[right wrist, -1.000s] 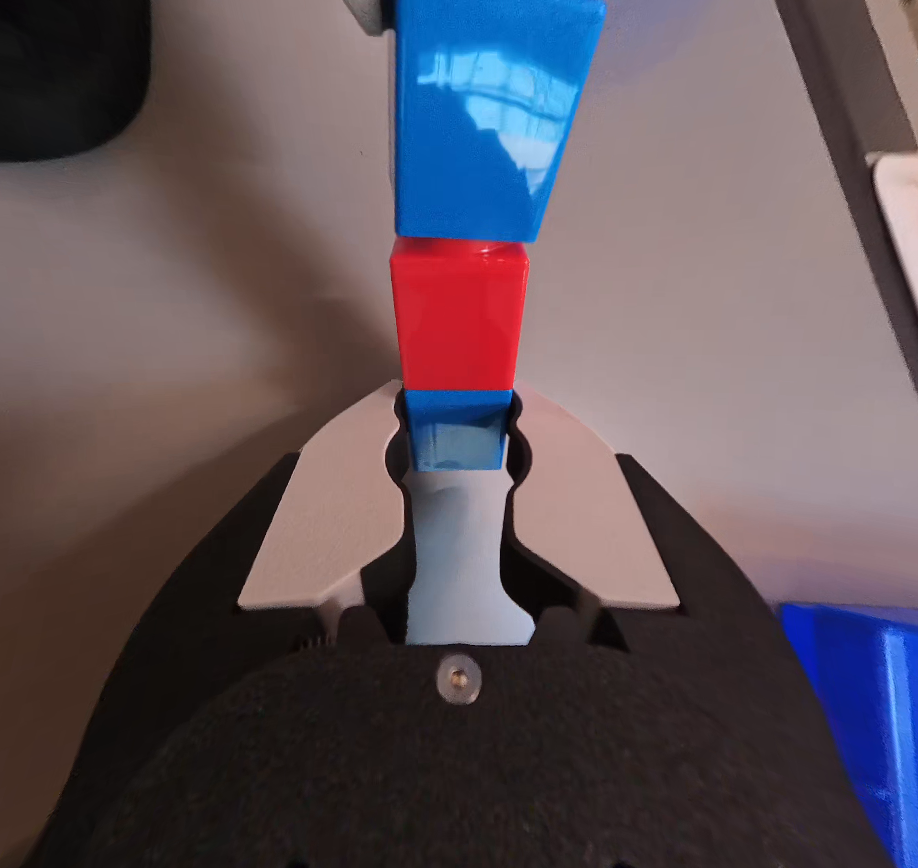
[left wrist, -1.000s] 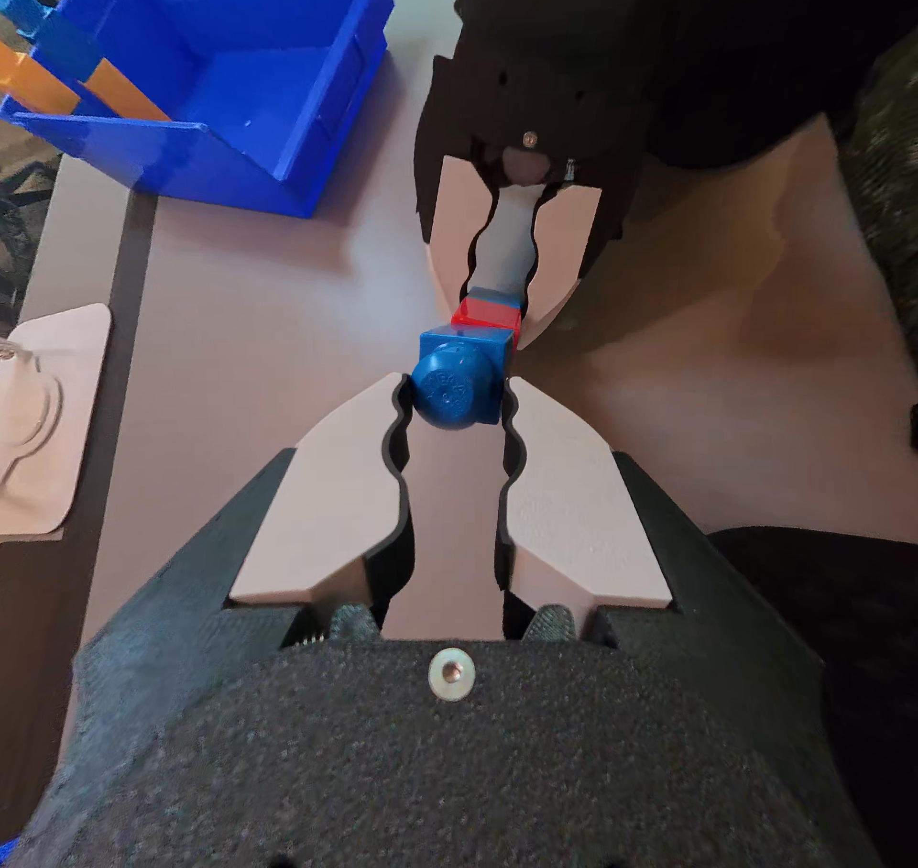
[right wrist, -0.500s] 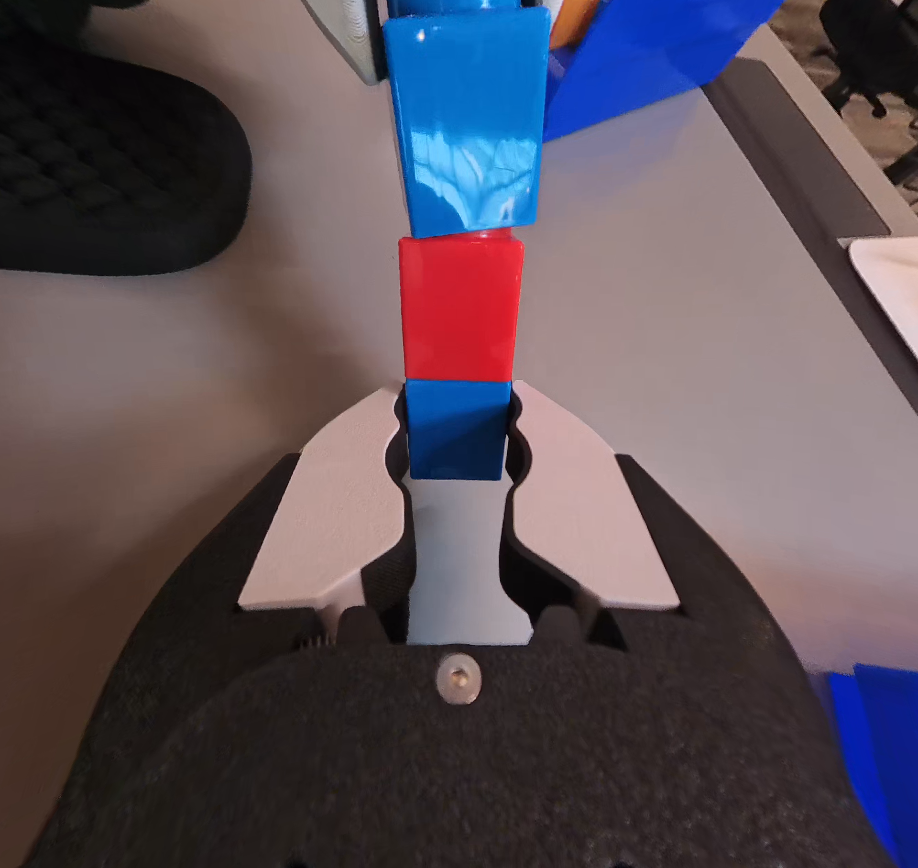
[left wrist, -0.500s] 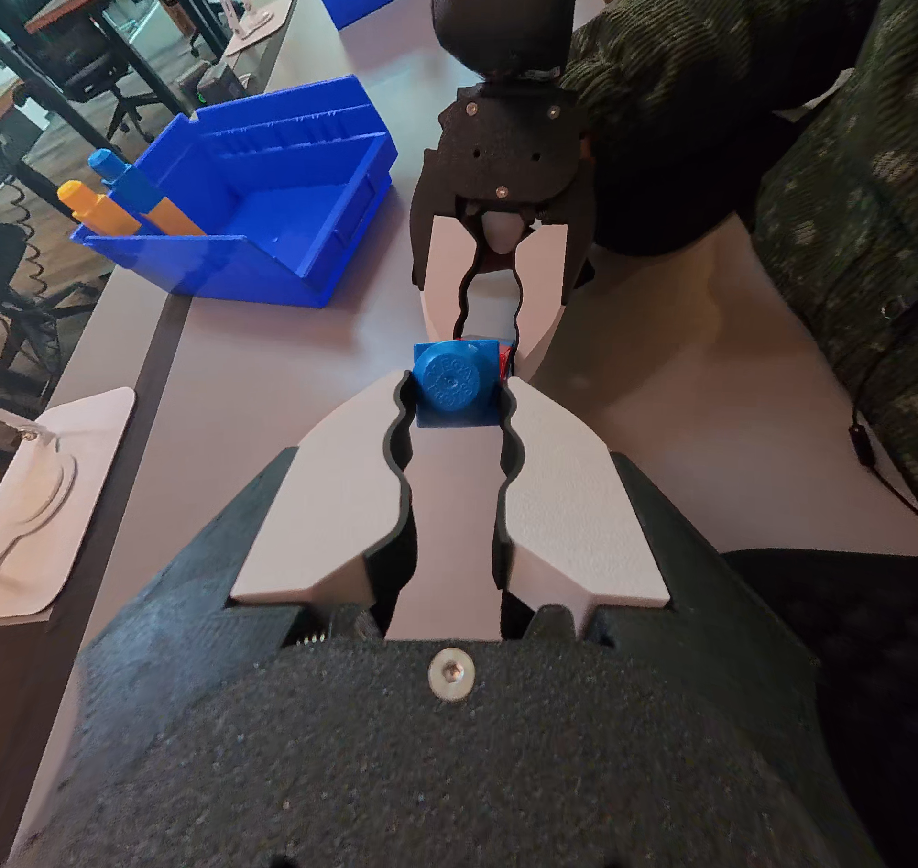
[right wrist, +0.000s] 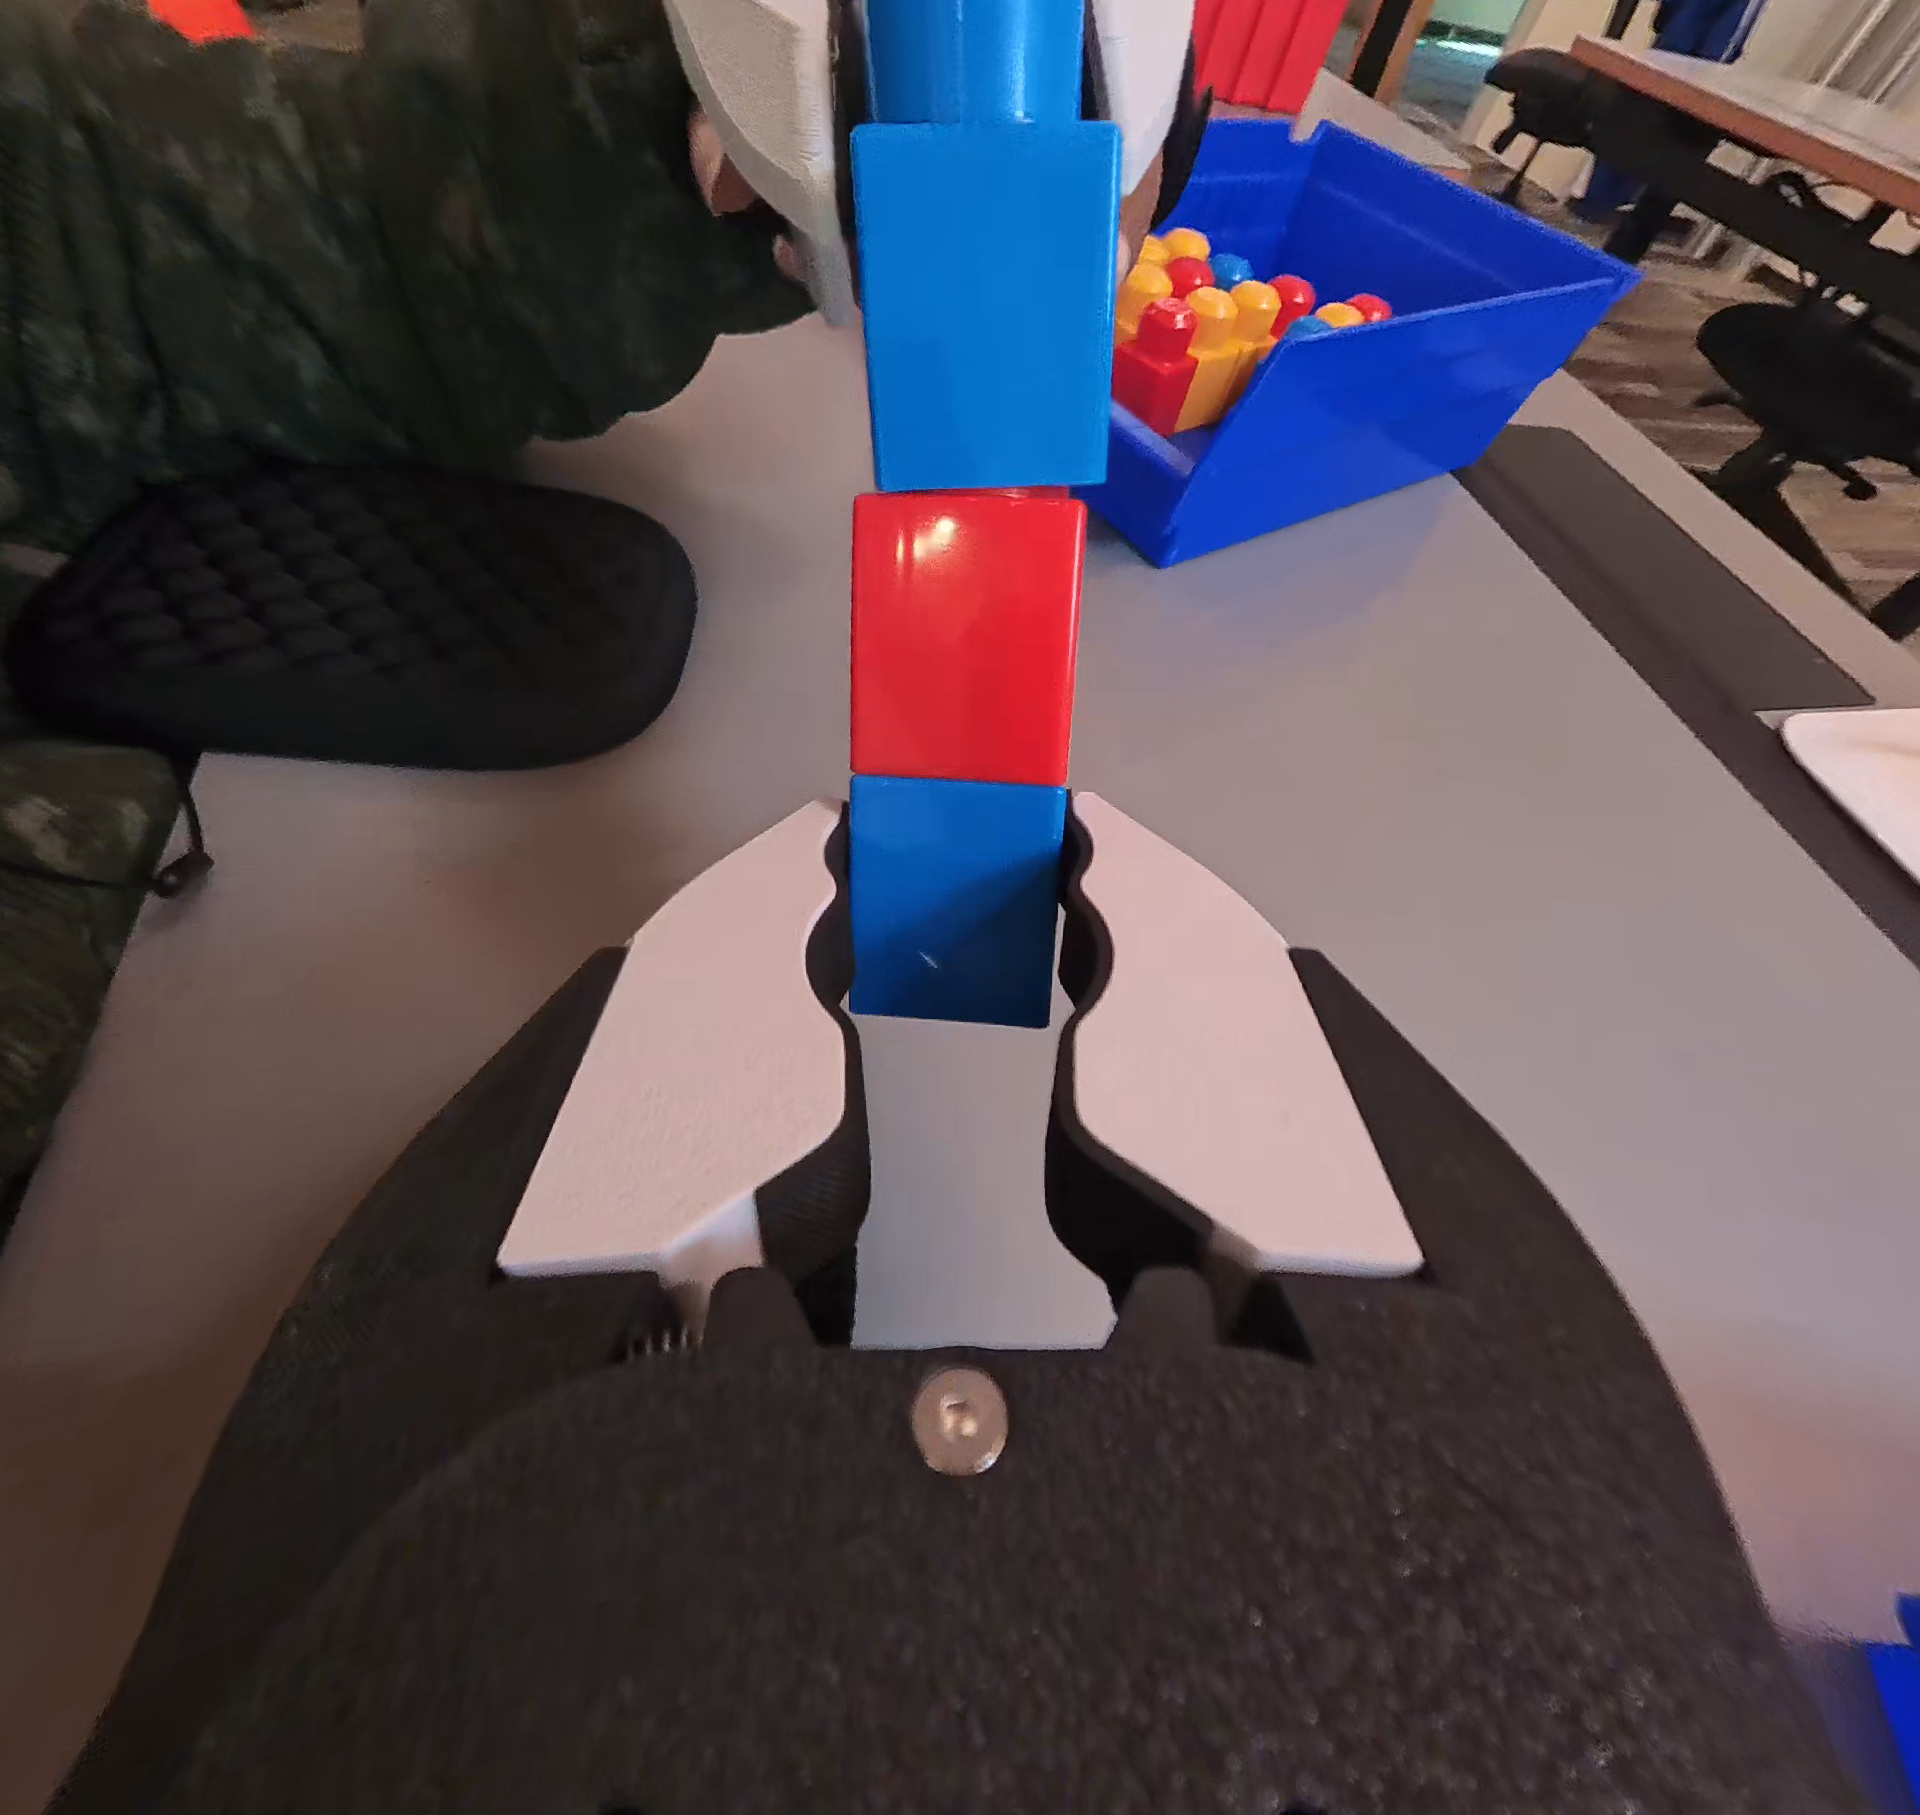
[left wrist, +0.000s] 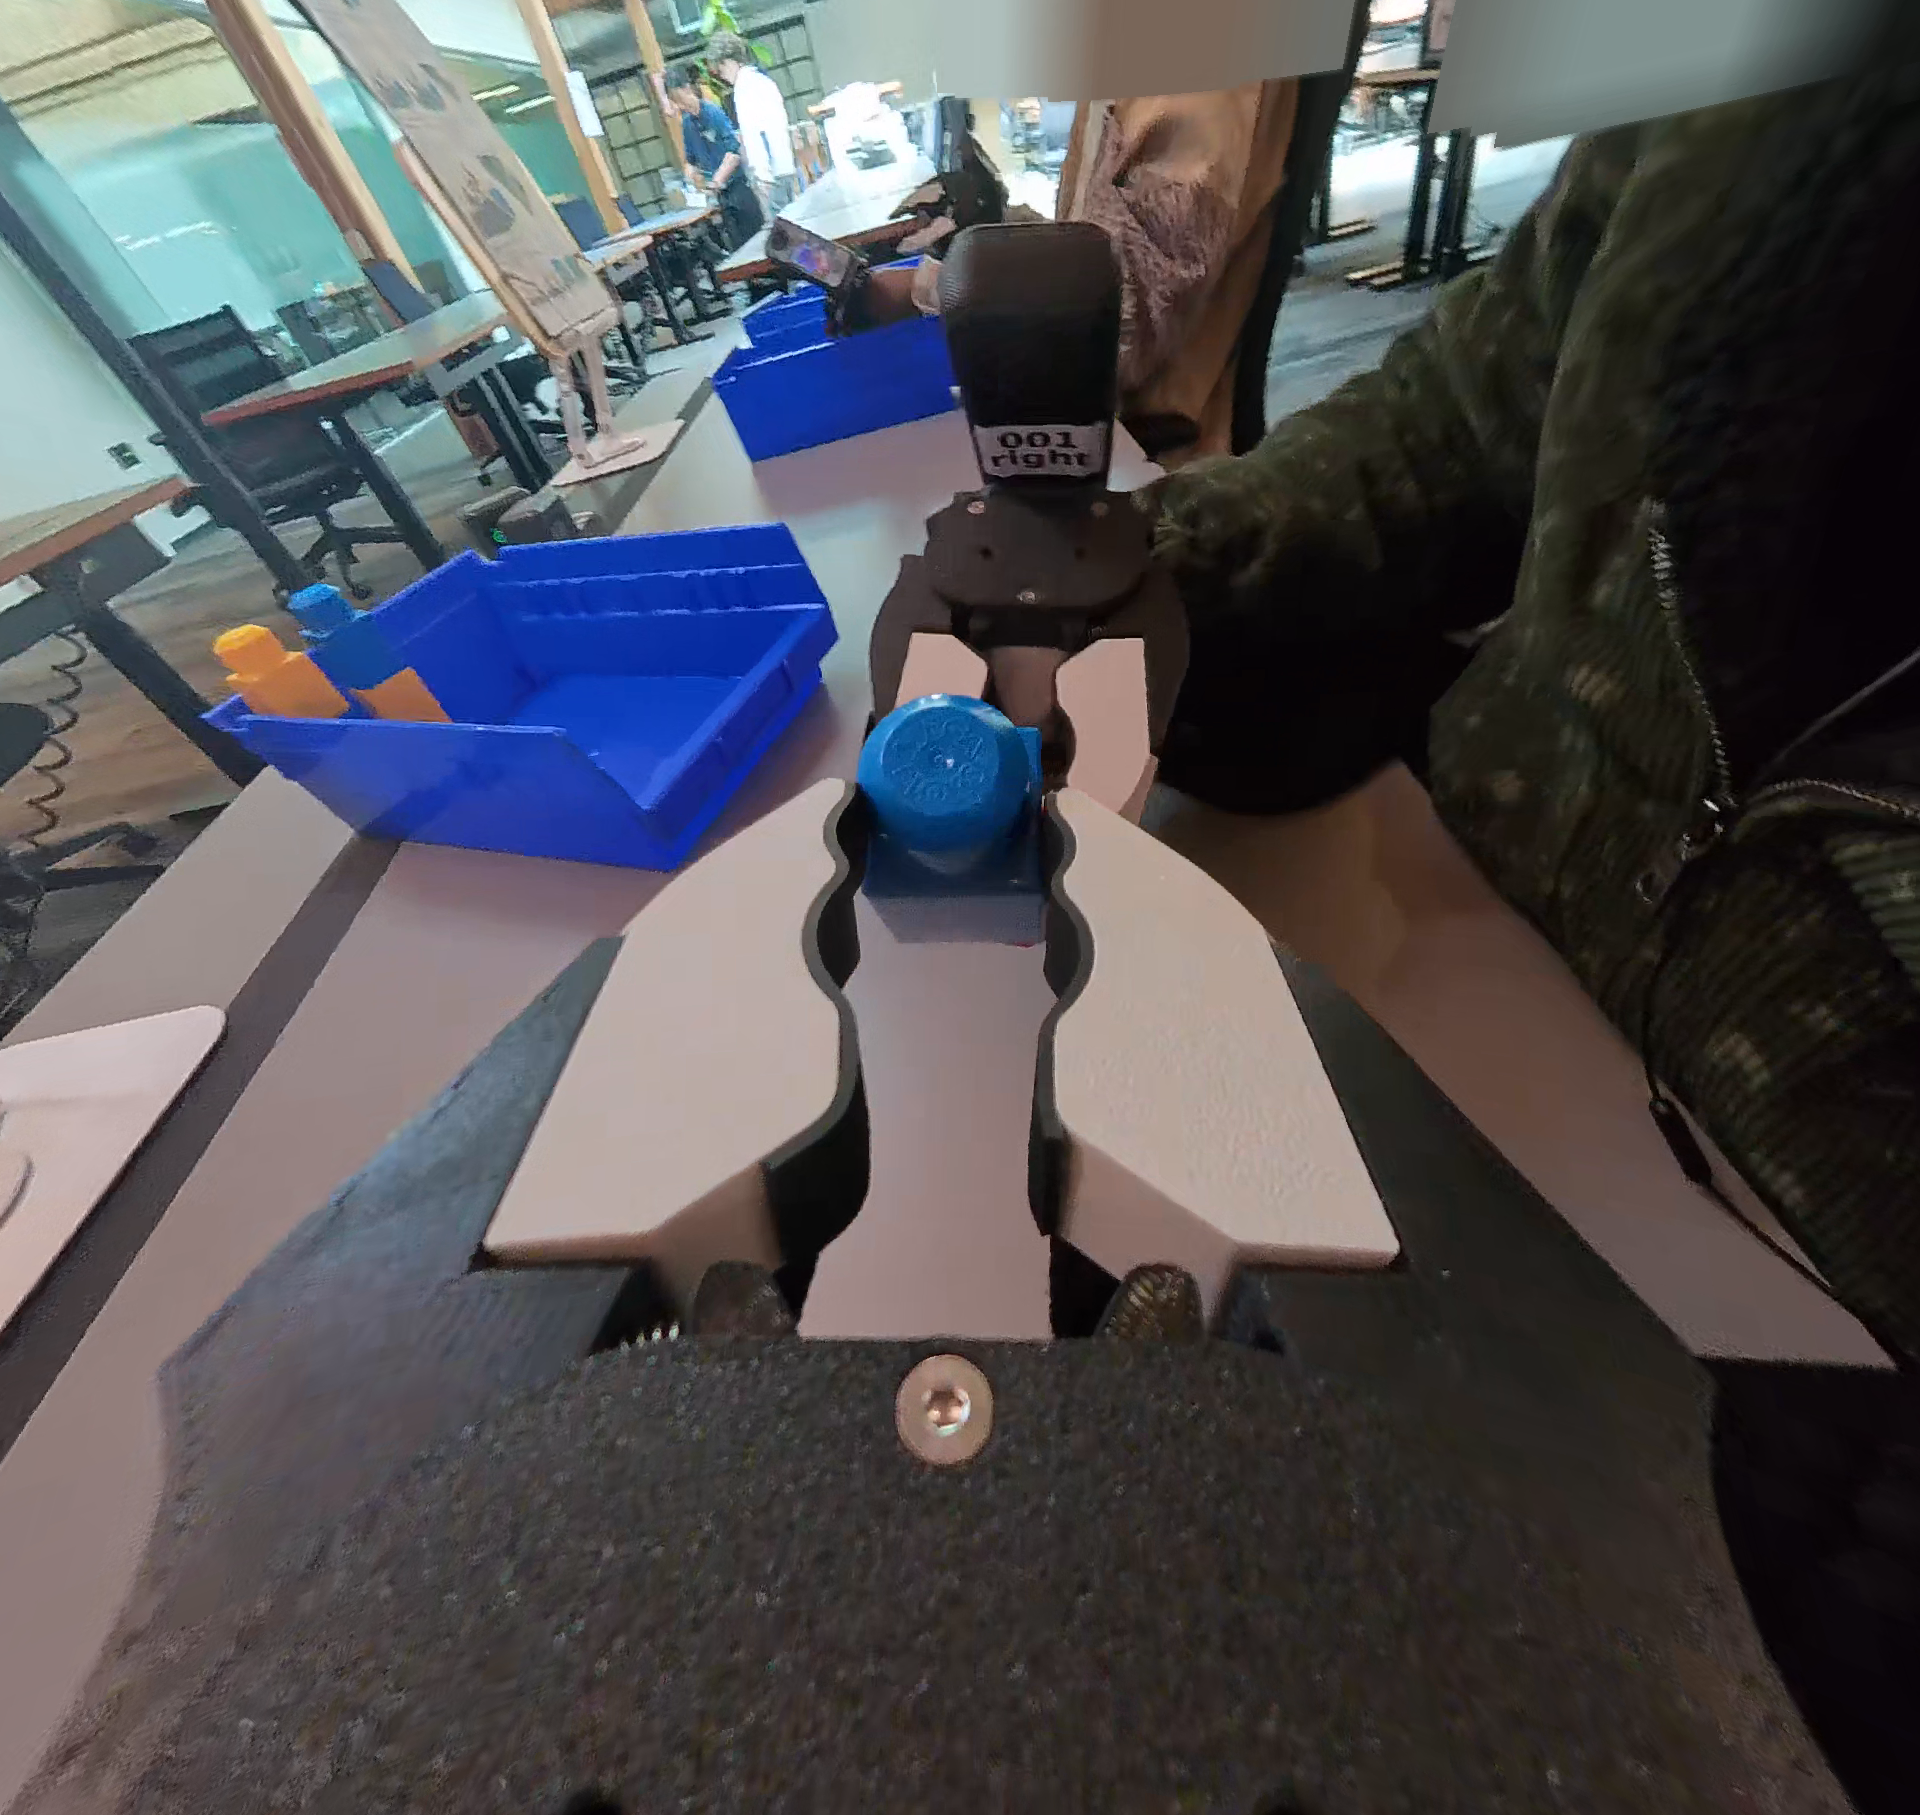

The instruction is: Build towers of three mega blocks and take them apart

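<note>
Both claws grip the tower (right wrist: 966,560) — blue bin (right wrist: 1382,404) holds blocks (right wrist: 1216,321).

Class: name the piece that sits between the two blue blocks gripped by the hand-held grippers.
A red block sits between the far blue block and the near blue block, touching both; the right wrist view shows it best.

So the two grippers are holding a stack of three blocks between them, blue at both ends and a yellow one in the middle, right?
Almost. The middle block is red, not yellow, as the right wrist view shows. The rest holds: the right gripper clamps one blue end block, and the left gripper clamps the other blue end block.
</note>
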